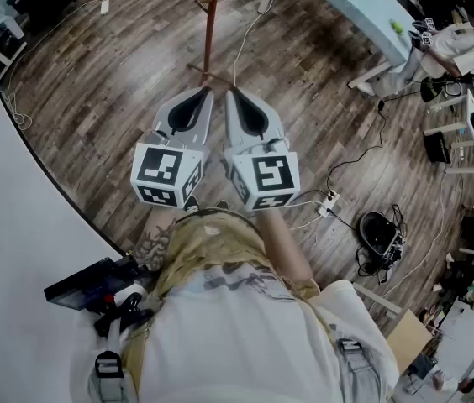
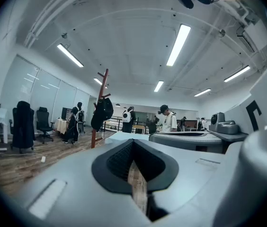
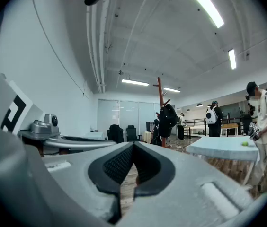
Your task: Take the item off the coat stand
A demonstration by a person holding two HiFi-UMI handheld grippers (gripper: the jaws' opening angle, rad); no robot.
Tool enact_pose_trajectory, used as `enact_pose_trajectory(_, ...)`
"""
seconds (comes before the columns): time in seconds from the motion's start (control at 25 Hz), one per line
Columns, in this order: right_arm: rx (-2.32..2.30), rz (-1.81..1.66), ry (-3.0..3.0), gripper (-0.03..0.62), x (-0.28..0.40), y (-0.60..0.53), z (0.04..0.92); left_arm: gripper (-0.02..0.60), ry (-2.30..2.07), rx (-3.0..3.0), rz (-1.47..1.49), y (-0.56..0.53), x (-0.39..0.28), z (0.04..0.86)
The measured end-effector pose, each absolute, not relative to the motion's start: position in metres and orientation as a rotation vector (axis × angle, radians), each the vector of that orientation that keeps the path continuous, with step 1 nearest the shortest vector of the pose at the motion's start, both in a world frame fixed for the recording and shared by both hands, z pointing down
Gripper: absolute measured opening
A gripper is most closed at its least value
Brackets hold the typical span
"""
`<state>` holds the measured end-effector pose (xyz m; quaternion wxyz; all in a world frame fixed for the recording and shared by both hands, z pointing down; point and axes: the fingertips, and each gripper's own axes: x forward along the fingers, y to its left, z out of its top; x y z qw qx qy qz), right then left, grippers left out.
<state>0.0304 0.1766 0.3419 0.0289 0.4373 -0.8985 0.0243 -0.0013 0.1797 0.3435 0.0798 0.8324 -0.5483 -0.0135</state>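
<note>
The left gripper is closed: its dark pads meet at the tips with nothing caught between them, and only floor planks show through the slot behind. The right gripper is likewise closed and empty. In the head view the two are held level, side by side and nearly touching, both aimed at the foot of the coat stand, which rises from the floor just beyond their tips.

The dark item hangs high on the stand's red-brown pole, below the short pegs at the top. It hangs slack with its long axis upright, running down along the pole, the wider part at the top and the lower end pointing at the floor. Both gripper views place it well ahead of the jaws, apart from them. Whether it is a bag or a garment cannot be told.

The wooden plank floor is dark. White cables trail across it, and a power strip lies to the right. A pale table stands at the far right and a white wall curves along the left. Farther off are office chairs, several people and long strip lights on the white ceiling.
</note>
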Motion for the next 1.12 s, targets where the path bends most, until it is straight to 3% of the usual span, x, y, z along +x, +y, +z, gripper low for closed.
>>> enact_pose_trajectory(0.68,1.517,0.154,-2.673,-0.003,0.030,0.148,0.381,0.002,-1.638,2.324,-0.028,0.171,-0.075,0.407)
enact_pose_trajectory(1.12,1.514,0.138,-2.718,-0.003,0.029,0.054,0.383,0.002,-1.748,2.269,-0.017,0.090,-0.097,0.412)
